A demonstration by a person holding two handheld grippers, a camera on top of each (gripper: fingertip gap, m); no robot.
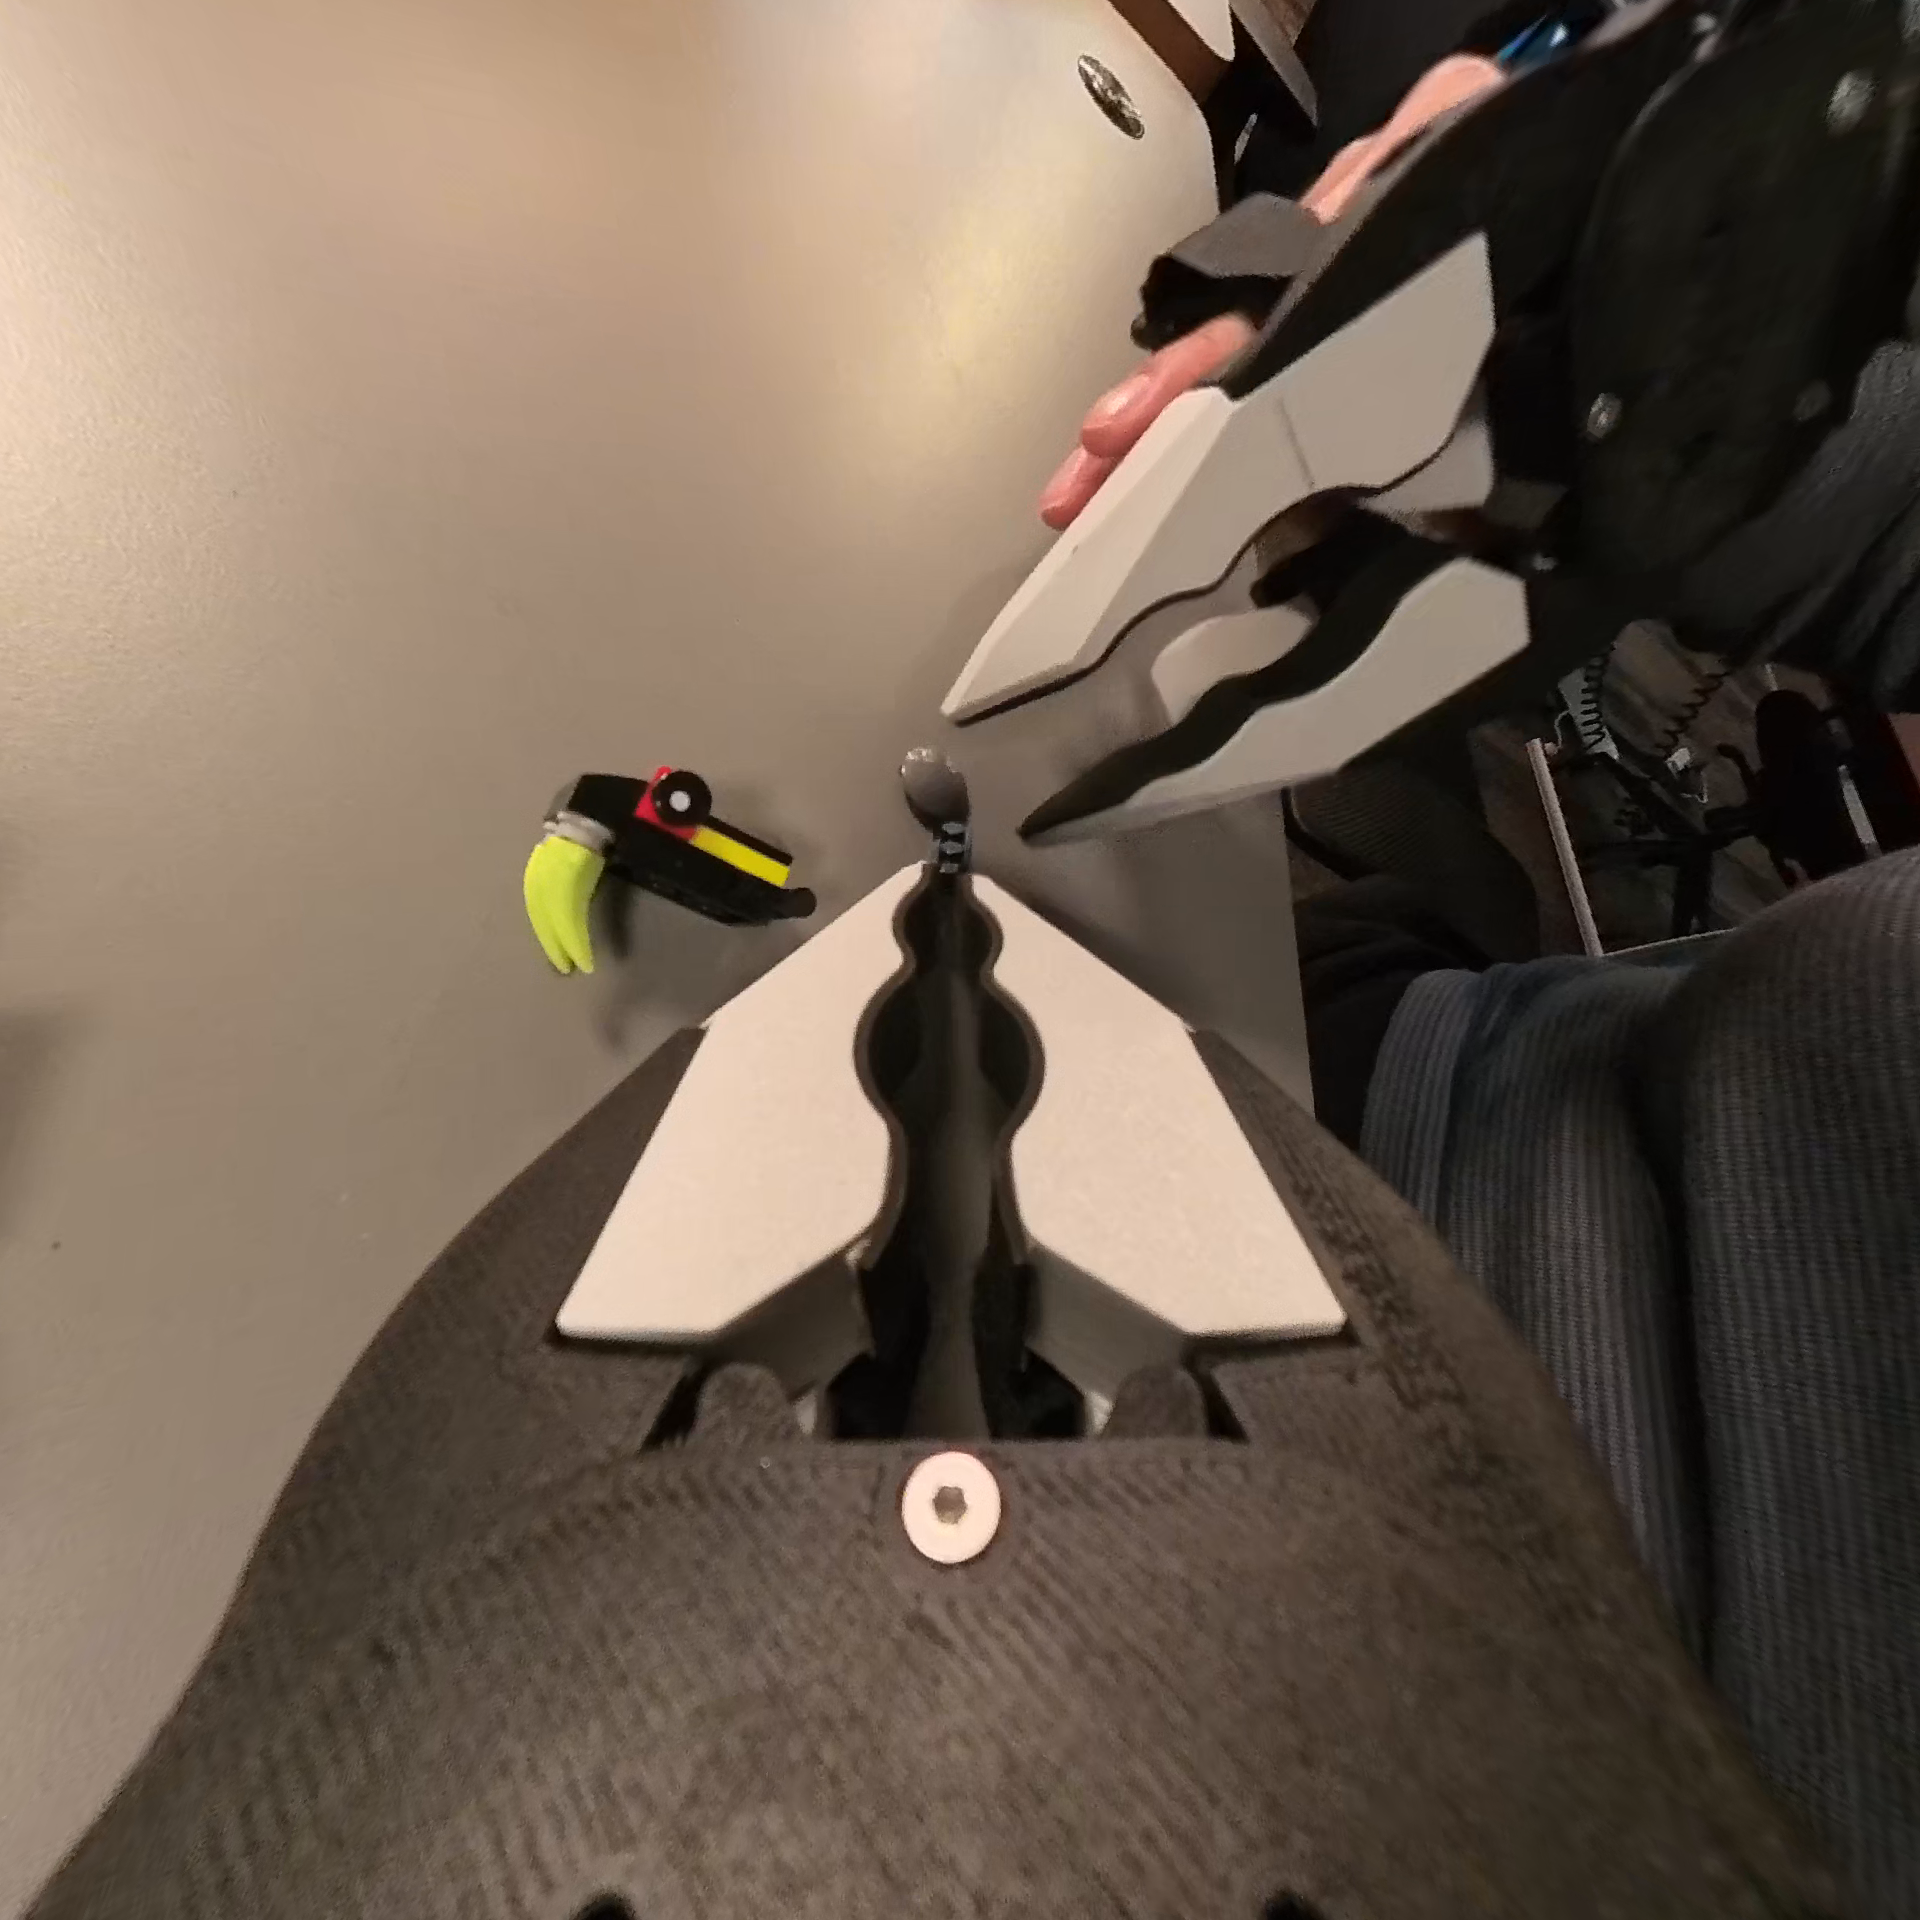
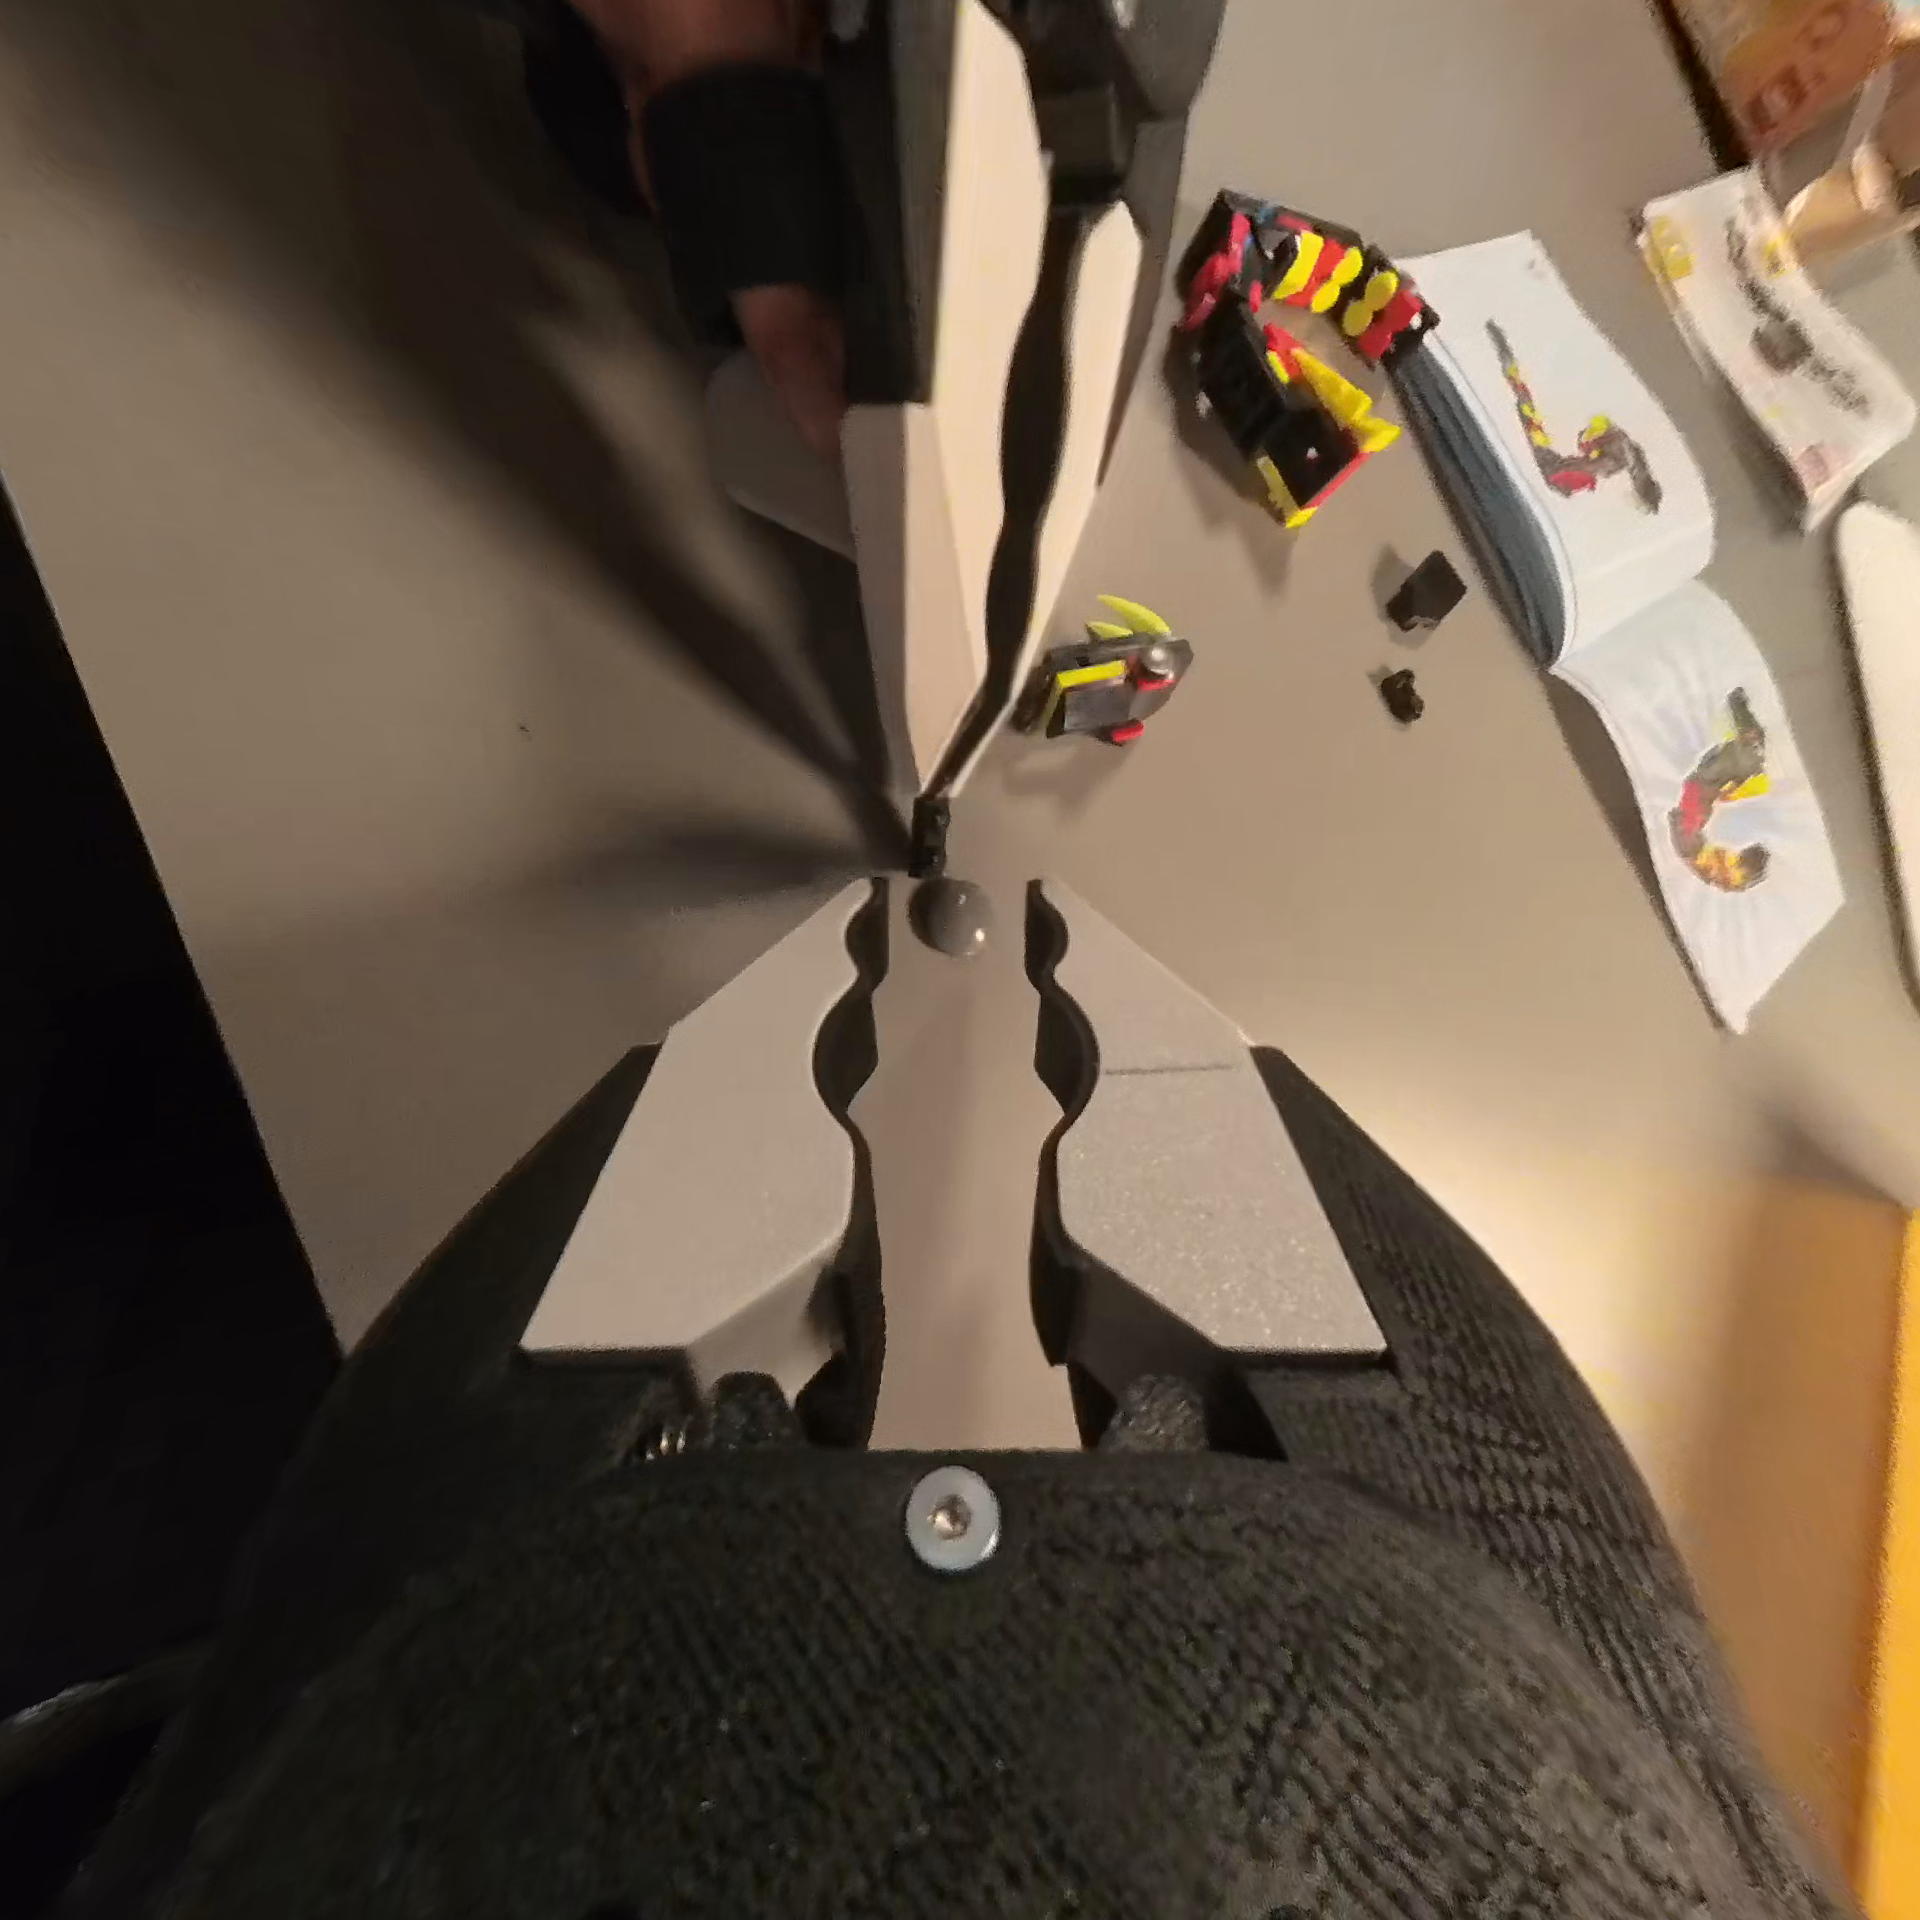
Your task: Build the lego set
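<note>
My left gripper (image 1: pixel 948 878) is shut on a small black ribbed piece (image 1: pixel 951 847) with a grey ball (image 1: pixel 933 792) at its far end, held low over the grey table (image 1: pixel 312 416). My right gripper (image 1: pixel 987 771) is open, its tips on either side of the ball. In the right wrist view the ball (image 2: pixel 948 916) sits between my open right gripper's (image 2: pixel 956 888) tips, and the left gripper (image 2: pixel 925 810) comes in from above, shut on the black piece (image 2: pixel 928 836). A small black, red and yellow assembly (image 1: pixel 665 862) with lime claws lies on the table to the left (image 2: pixel 1107 681).
A larger black, red and yellow build (image 2: pixel 1288 343) lies beyond, beside an open instruction booklet (image 2: pixel 1621 540) and a leaflet (image 2: pixel 1766 343). Two small black pieces (image 2: pixel 1423 592) (image 2: pixel 1401 694) lie loose. The table edge and a person's trouser leg (image 1: pixel 1662 1143) are at the right. Left and right tips are no more than a few centimetres apart.
</note>
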